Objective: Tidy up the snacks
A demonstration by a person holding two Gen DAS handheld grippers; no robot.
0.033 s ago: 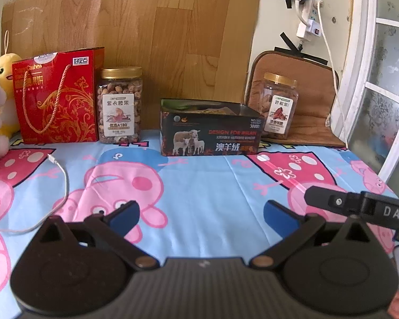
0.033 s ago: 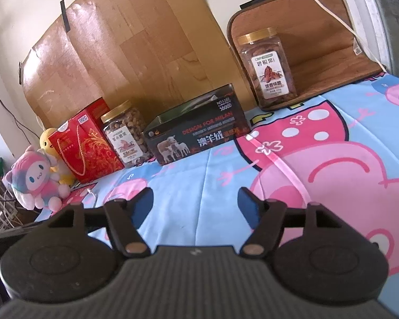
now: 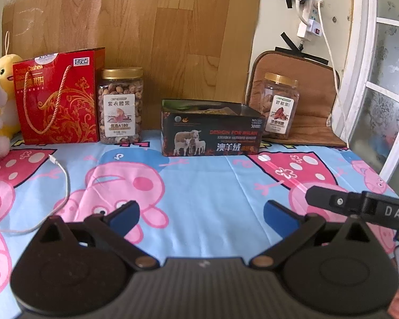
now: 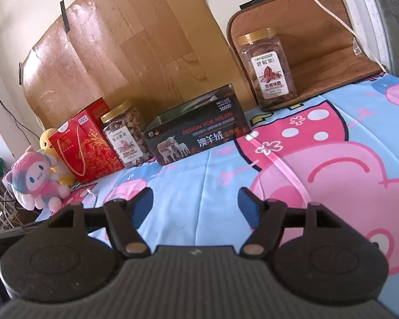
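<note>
Cartoon-pig bedding in blue and pink [image 3: 199, 186] covers the soft surface that carries everything, with a wood-grain board [image 3: 173, 40] against the far wall. Nearest, the left gripper [image 3: 200, 214] and the right gripper [image 4: 195, 203] both hover with jaws spread wide and nothing between them. A white charging cable [image 3: 61, 186] loops on the near left. Farther back stand the snacks in a row: a red cashew gift bag [image 3: 58, 98] at far left, a cashew jar [image 3: 121, 106] just beside it, a black open-top box [image 3: 210, 130] in the middle, and a pecan jar [image 4: 267, 66] at far right on a brown mat [image 4: 319, 53].

Judged from here, the tall jars could tip on the yielding bedding if gripped high or set down unevenly. Their smooth plastic walls may slip between the pads. A left-side reach could snag the cable, and the lightweight box might slide when a jar is pushed in.
</note>
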